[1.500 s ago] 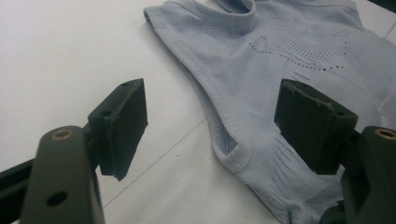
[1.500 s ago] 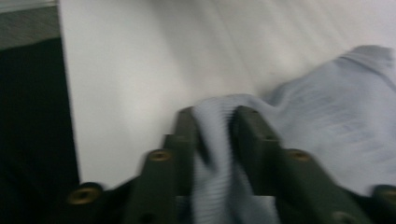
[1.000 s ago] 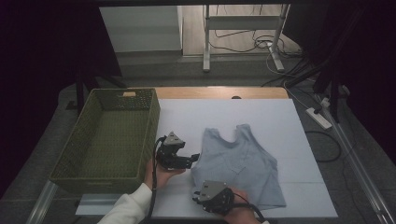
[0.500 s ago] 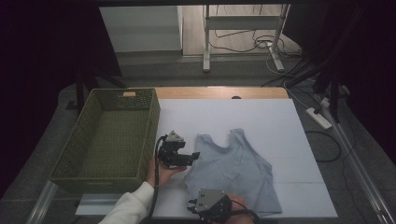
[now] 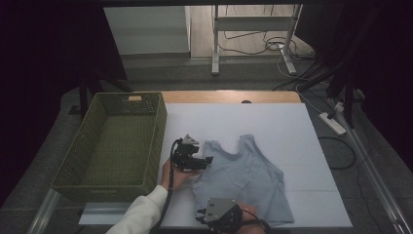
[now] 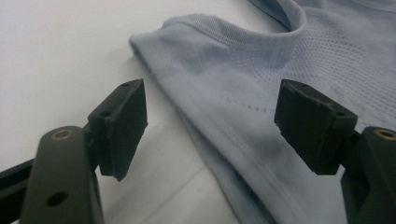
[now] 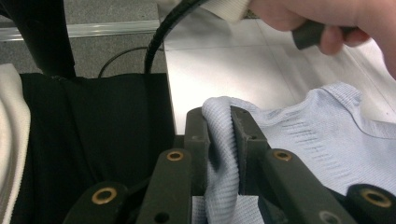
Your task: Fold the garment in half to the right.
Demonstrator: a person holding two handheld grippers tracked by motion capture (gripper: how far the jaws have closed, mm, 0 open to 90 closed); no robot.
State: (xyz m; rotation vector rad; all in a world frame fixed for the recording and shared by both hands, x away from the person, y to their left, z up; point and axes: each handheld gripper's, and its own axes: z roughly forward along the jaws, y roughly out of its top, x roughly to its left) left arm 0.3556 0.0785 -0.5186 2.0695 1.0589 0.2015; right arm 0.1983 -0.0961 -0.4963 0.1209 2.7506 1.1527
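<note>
A light blue sleeveless top (image 5: pixel 246 178) lies flat on the white table sheet (image 5: pixel 253 122). My left gripper (image 5: pixel 207 160) is at the top's left shoulder strap. In the left gripper view its jaws (image 6: pixel 210 116) stand open and have just been closing a little. The strap edge of the top (image 6: pixel 261 70) lies between them, and the pads do not press on it. At the table's near edge my right gripper (image 5: pixel 200 214) is shut on a fold of the top's hem. In the right gripper view that fold of the top (image 7: pixel 327 140) is pinched in the gripper (image 7: pixel 218 116).
A green woven basket (image 5: pixel 158 141) with nothing in it stands at the left of the sheet, close to the left hand. Bare white sheet stretches behind and to the right of the top. A power strip (image 5: pixel 332 123) and cables lie on the floor at the right.
The right gripper has drawn the hem toward the near edge, and the top has slid that way. The left gripper has shifted right and lower, up to the strap.
</note>
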